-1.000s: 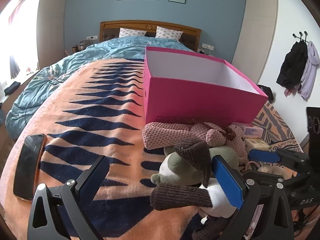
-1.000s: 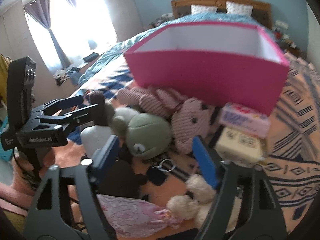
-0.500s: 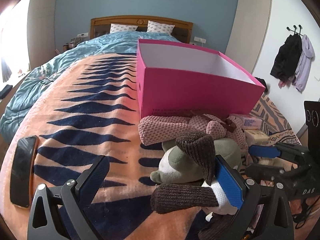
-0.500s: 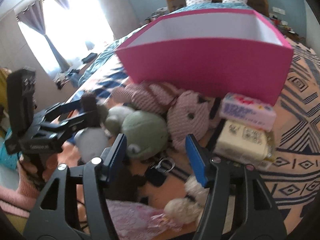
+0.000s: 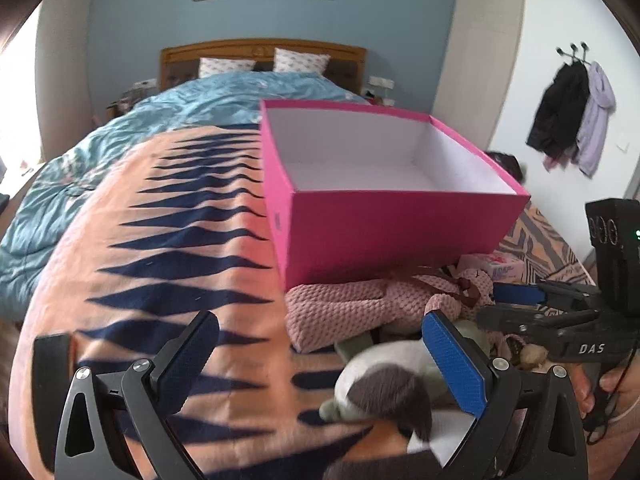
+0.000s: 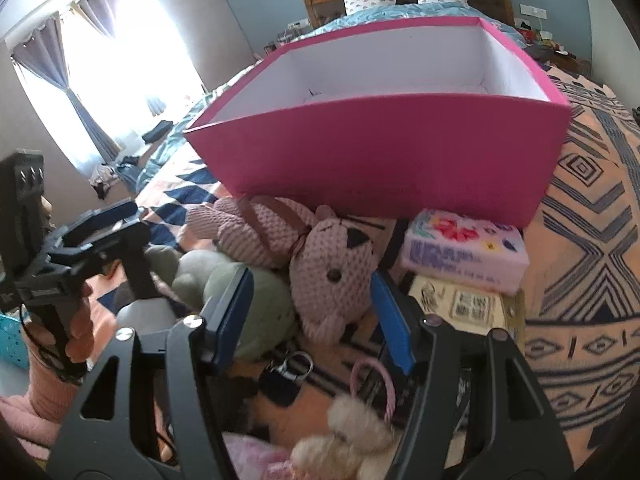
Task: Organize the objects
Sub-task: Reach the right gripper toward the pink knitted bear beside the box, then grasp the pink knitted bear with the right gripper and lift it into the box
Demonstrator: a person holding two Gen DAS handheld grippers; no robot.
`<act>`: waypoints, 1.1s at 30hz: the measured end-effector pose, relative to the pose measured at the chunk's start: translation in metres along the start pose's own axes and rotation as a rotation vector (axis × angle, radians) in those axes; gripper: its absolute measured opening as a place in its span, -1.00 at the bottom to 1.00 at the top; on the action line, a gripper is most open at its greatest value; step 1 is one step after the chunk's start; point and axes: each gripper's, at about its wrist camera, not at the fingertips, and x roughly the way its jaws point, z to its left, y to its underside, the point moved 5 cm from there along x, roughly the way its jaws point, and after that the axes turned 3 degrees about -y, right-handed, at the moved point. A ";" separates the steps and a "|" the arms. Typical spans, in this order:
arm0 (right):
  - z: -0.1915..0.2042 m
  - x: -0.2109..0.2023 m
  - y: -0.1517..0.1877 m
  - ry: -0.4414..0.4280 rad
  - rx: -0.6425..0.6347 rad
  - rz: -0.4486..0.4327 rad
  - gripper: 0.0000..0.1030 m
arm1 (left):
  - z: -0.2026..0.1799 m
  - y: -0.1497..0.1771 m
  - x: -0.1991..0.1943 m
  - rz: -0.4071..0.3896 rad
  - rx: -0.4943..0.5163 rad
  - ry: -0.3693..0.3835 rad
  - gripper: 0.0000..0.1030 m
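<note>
Because the pink box (image 6: 384, 160) stands open and empty on the bed (image 5: 160, 264), directly behind the toy pile, each toy needs only a short transfer. The right gripper (image 6: 312, 312), fingers apart and having just closed partway, brackets the pink knitted rabbit (image 6: 332, 268) without clamping it; the left gripper (image 5: 324, 360), fingers apart, holds nothing beside the green plush (image 5: 380, 372).

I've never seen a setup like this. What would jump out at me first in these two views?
Most striking is the big bright pink box, open and empty, sitting on the orange and navy patterned blanket on the bed. Just in front of it lies a heap of soft toys, with a pink knitted bunny on top beside a green plush frog. Both grippers, the left and right, hover open over the pile.
</note>
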 end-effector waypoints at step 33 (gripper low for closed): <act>0.025 -0.086 -0.075 -0.109 -0.169 -0.203 0.00 | -0.060 -0.069 -0.043 -0.088 0.211 0.230 0.03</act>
